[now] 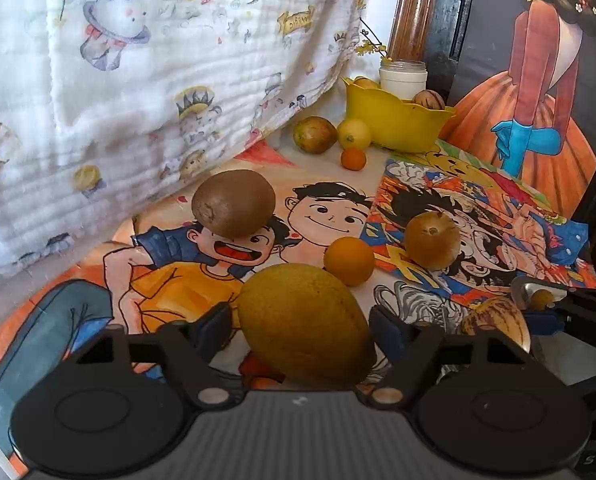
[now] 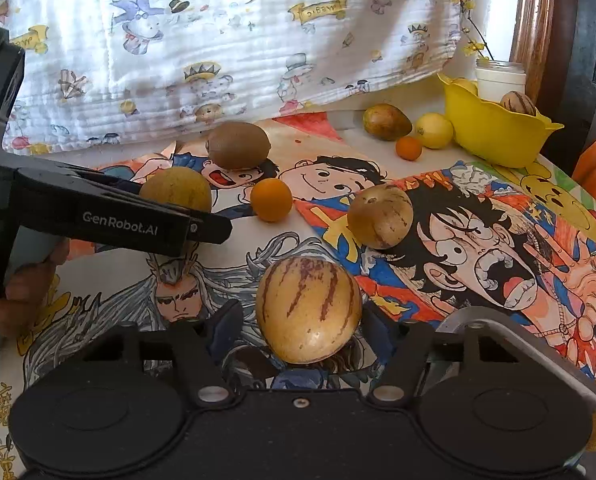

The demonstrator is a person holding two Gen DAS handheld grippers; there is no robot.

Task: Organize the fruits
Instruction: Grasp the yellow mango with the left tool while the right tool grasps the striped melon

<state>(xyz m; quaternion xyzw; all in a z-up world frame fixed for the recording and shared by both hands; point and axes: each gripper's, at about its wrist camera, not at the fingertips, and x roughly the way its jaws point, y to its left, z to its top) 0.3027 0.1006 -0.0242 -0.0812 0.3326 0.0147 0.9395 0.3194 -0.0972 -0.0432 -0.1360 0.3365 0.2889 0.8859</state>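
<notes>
The left gripper (image 1: 300, 330) stands wide around the yellow-brown fruit (image 1: 304, 320), its long axis running 10 to 4 o'clock, pads apart from it (the right gripper (image 2: 298, 330) likewise brackets a striped fruit (image 2: 308, 314)), the yellow bowl (image 1: 394, 124) at 1 o'clock.

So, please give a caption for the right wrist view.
Right gripper straddles a striped melon; yellow bowl waits behind.

light: bright, soft daylight | shadows: faint | edges: fisheye bending, dark corners | focus: slightly soft
</notes>
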